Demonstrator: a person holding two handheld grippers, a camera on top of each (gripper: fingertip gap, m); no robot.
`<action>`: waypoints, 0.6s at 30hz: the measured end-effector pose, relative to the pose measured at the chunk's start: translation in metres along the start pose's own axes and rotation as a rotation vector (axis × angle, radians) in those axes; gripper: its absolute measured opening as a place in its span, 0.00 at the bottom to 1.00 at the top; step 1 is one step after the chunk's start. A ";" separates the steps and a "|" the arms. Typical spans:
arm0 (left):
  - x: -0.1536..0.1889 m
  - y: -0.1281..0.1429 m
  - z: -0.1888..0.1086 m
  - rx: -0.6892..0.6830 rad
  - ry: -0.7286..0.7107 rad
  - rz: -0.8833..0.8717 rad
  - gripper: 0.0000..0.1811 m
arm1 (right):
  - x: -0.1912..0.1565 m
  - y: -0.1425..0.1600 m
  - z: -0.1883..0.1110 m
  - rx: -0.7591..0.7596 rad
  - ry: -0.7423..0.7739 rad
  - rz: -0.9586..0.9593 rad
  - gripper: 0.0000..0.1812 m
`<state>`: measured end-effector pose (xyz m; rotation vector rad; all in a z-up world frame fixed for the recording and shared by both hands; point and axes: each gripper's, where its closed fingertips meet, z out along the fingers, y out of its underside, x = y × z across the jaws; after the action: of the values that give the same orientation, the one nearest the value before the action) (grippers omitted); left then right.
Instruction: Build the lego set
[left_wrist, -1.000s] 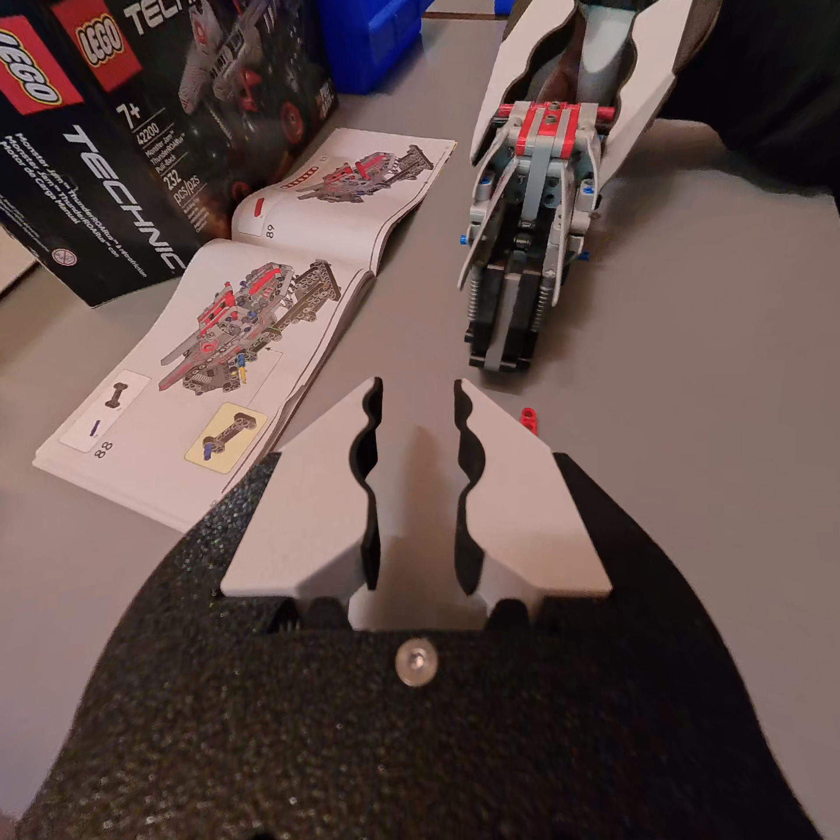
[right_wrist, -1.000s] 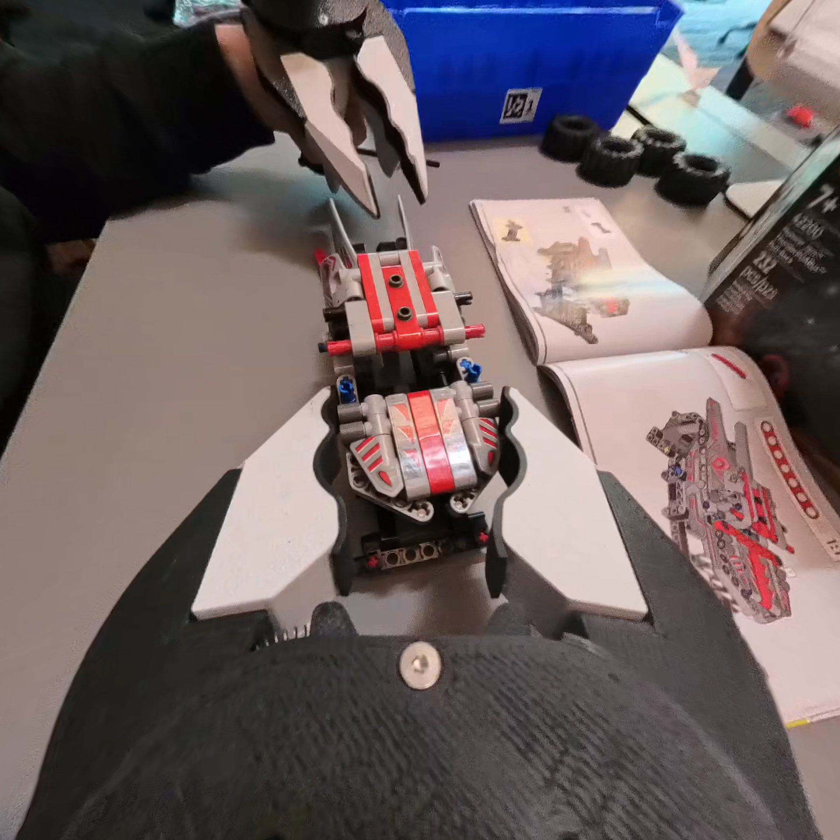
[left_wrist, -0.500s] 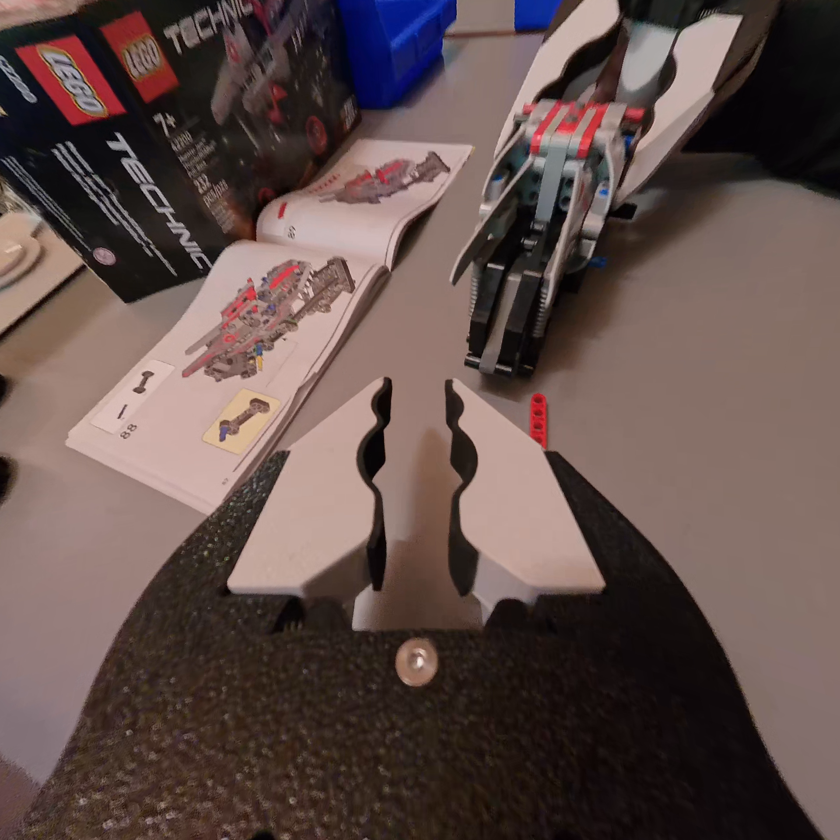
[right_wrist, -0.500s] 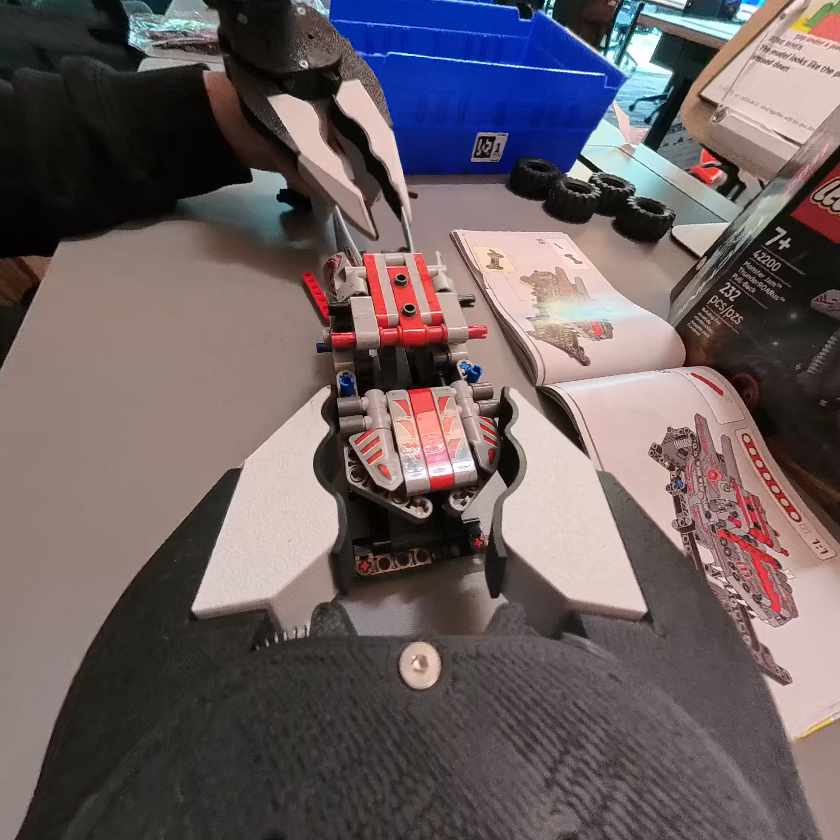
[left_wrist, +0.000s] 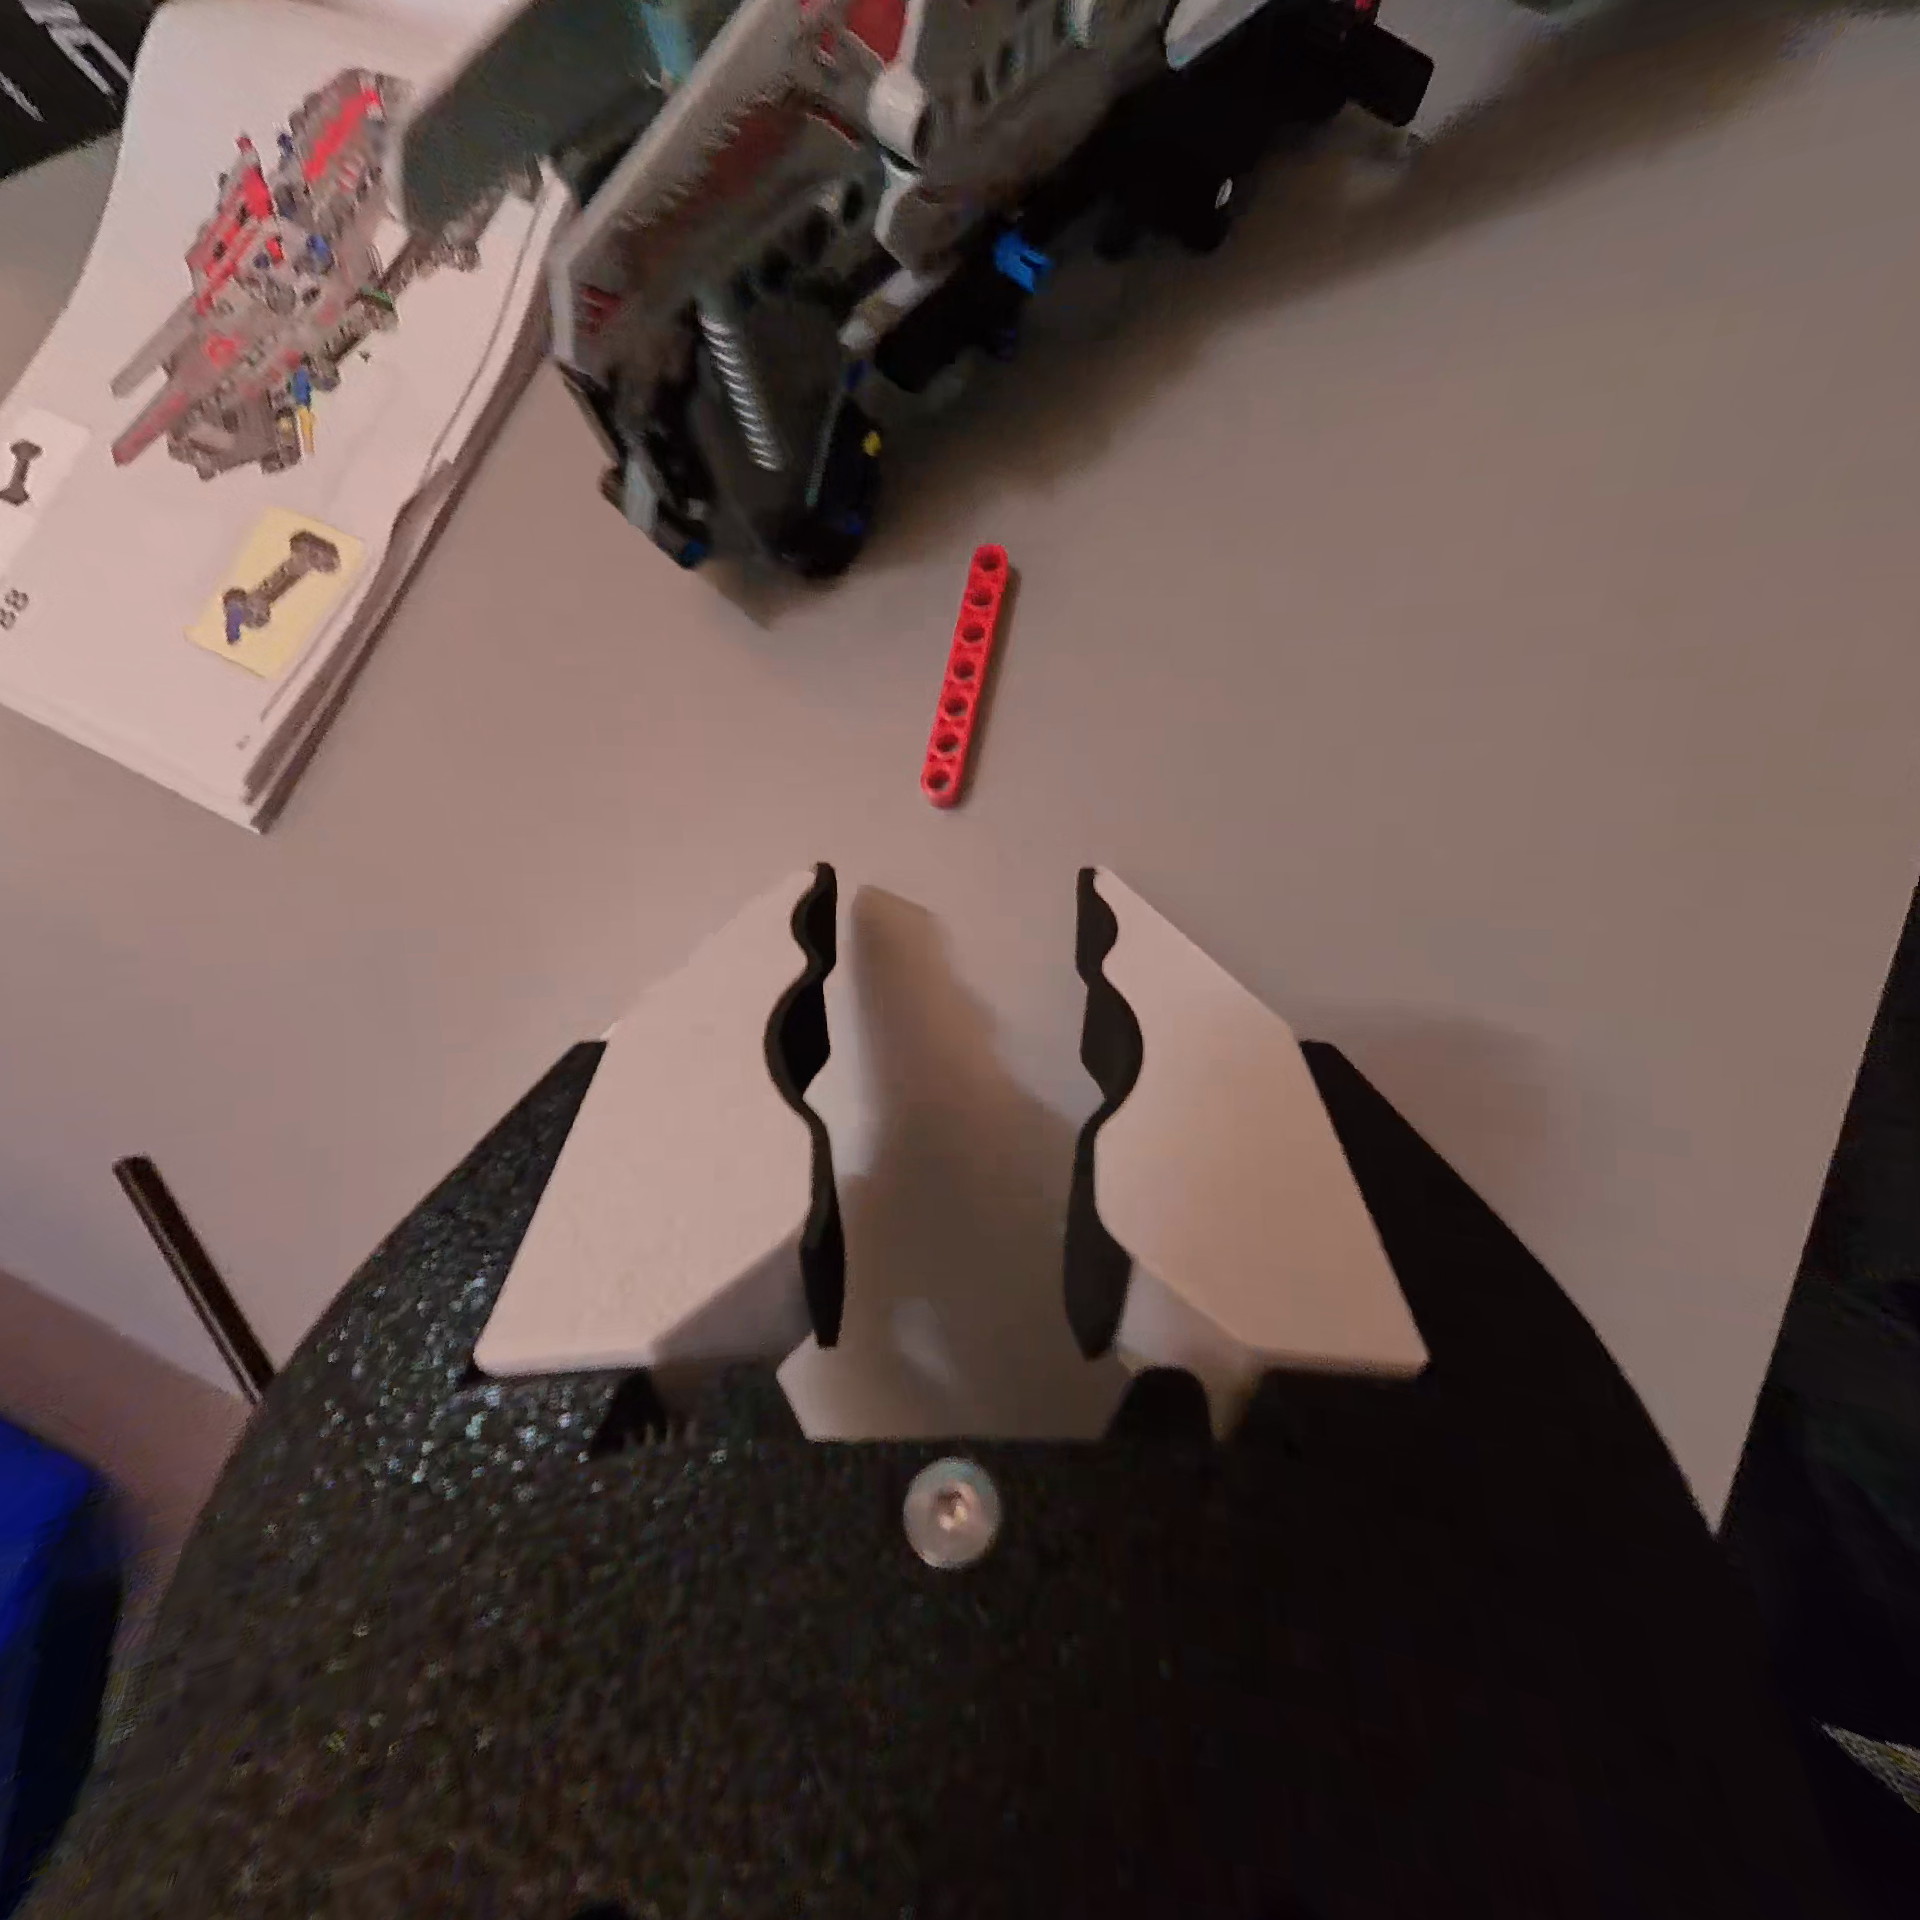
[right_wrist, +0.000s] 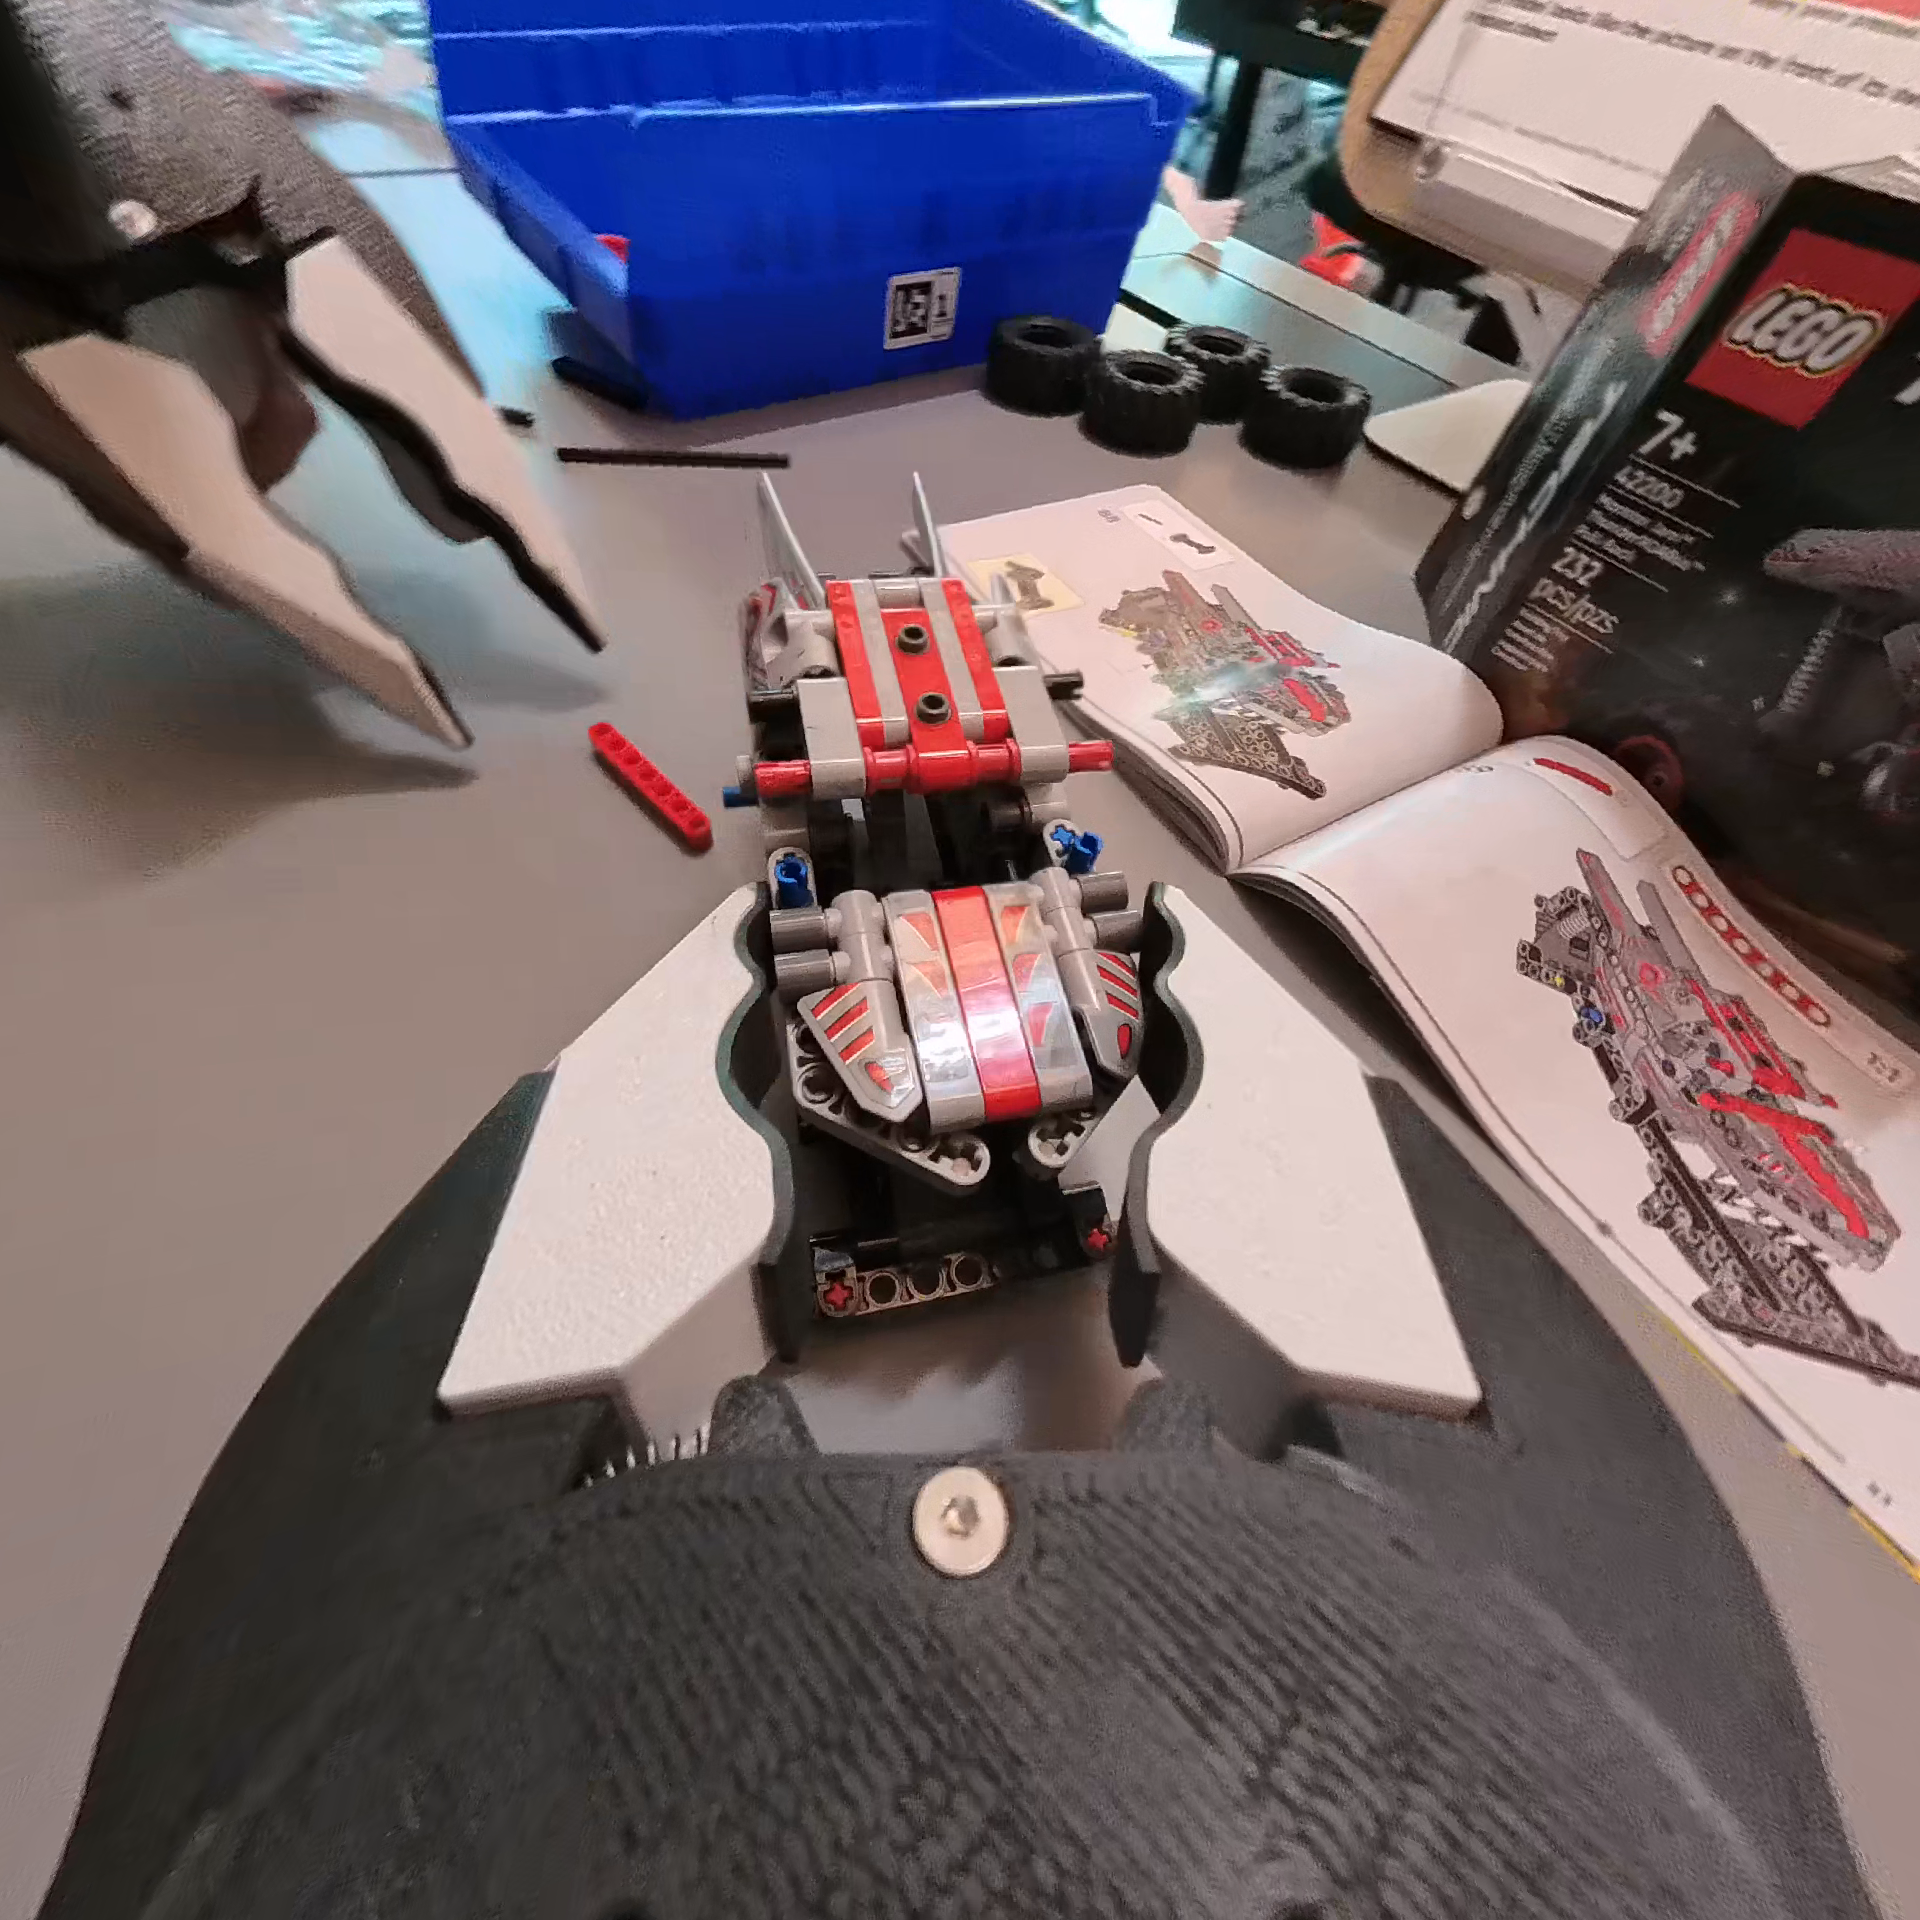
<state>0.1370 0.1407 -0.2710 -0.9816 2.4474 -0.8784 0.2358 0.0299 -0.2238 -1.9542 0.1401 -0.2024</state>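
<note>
The partly built red-and-grey lego vehicle (right_wrist: 925, 894) stands on the grey tabletop (right_wrist: 260, 1039), its near end between the fingers of the right gripper (right_wrist: 961, 914). The red perforated lego beam (right_wrist: 649, 784) lies flat just beside the vehicle's left side, with the left gripper (right_wrist: 520, 686) above the tabletop left of it. The open paper instruction booklet (right_wrist: 1382, 852) lies right of the vehicle, and the dark cardboard lego box (right_wrist: 1714, 499) stands behind the booklet. Toward the far edge sit the blue plastic bin (right_wrist: 790, 208), four black rubber tyres (right_wrist: 1174, 390) right of it, and a thin black axle rod (right_wrist: 670, 455) before it.

The left tongs (left_wrist: 954, 883) hang parted above the table, red beam (left_wrist: 964, 676) just ahead, blurred model (left_wrist: 831, 260) beyond, perhaps tilted.
</note>
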 end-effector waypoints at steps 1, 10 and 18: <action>0.002 0.003 0.001 -0.014 -0.008 0.000 0.24 | -0.002 -0.001 0.002 -0.001 0.033 0.006 0.38; 0.010 -0.005 0.014 0.014 -0.017 0.006 0.00 | -0.031 -0.001 -0.003 -0.065 -0.038 0.019 0.39; 0.011 -0.007 0.016 0.047 -0.021 -0.046 0.00 | -0.036 0.004 -0.003 -0.061 -0.088 0.015 0.38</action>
<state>0.1414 0.1217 -0.2792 -1.0282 2.3847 -0.9322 0.1996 0.0327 -0.2293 -2.0185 0.1042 -0.1035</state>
